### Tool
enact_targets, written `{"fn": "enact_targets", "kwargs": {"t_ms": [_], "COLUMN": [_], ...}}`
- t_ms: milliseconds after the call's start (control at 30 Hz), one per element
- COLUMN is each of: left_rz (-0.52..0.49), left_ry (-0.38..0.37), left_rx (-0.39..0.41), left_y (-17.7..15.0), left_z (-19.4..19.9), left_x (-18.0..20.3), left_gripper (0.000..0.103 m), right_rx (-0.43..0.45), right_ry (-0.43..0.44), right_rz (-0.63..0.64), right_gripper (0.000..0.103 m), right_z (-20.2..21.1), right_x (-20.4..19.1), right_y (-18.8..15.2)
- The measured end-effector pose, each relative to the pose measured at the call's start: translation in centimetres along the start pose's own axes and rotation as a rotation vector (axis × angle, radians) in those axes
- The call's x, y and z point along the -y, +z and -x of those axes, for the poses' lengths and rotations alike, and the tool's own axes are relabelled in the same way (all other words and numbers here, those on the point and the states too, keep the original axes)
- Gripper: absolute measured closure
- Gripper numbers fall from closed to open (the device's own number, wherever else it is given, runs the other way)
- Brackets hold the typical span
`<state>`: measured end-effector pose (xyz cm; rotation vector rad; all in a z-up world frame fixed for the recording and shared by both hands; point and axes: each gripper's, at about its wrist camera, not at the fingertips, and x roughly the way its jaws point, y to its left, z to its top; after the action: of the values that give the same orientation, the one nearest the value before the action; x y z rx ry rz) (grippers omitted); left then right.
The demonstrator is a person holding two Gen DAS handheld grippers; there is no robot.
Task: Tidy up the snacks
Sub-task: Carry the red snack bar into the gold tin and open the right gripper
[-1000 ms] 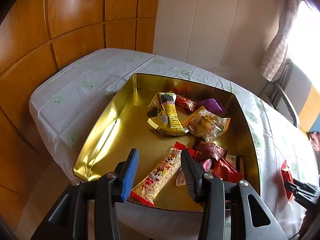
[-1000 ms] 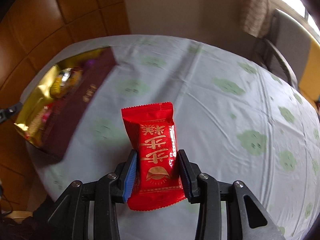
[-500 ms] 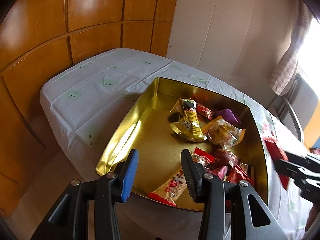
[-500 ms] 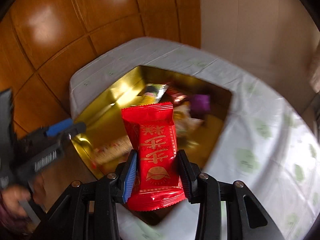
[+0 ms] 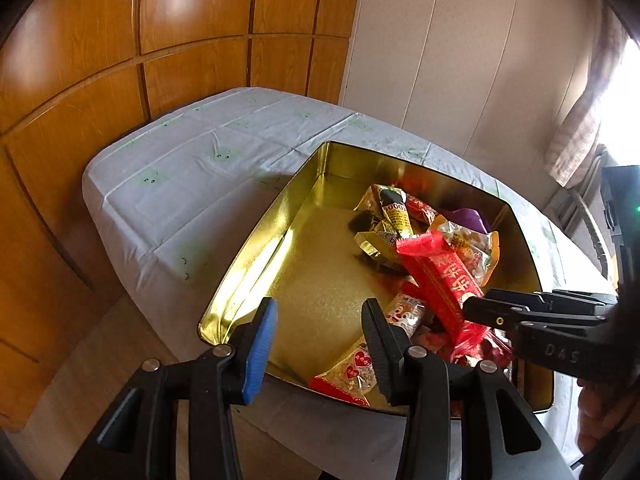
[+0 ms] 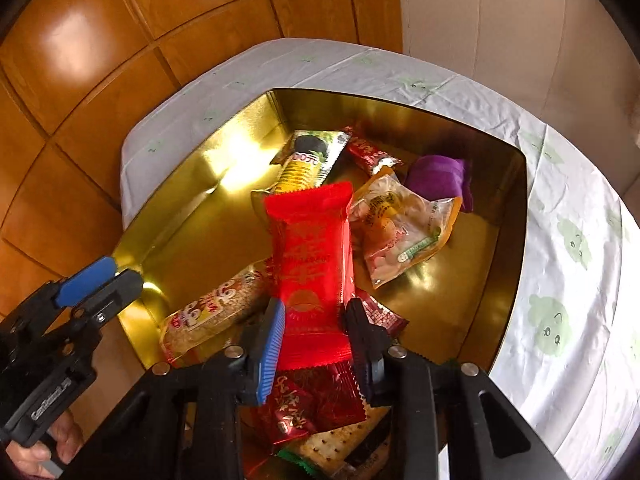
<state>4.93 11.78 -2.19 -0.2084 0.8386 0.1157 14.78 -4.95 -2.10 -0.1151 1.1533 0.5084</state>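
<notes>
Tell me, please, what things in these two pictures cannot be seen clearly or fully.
- Snacks at the near end of the gold tin, right wrist view: the right gripper and its red packet cover them; the bottom edge cuts them off.
- Long peanut bar, left wrist view: the left gripper finger hides its middle.
- Purple packet, left wrist view: other snacks hide most of it.

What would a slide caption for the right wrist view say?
Right gripper holds a red snack packet above a gold tin of assorted snacks.

Right gripper [image 6: 314, 334] jaws clamped, left gripper [image 5: 318, 338] jaws apparently spread, empty.
</notes>
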Motion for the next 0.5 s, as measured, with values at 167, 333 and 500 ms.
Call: {"fn": "enact_targets", "kwargs": {"t_ms": [167,333,500], "left_rz": [-0.018,-0.039,-0.058], "left_ry": [-0.009,-0.014,-0.022], "left_rx": [-0.003,-0.001,0.004], "left_y": [-0.1,-0.3,-0.4], "left_z": [0.1,0.4,0.7], "left_x": [0.7,1.4,2.0], "left_gripper": [0.058,0.056,0.055], "right_rx": [0.004,0.007,-0.005], "right_ry": [-0.064,-0.103,-0.098], "right_rz": [0.012,0.015,0.052], "right_gripper": [0.071,0.071,0.071], "right_z": [0.1,0.7,0.6], "right_x": [0.2,0.2,-0.3], "right_y": [-0.1,-0.6,-1.6]}}
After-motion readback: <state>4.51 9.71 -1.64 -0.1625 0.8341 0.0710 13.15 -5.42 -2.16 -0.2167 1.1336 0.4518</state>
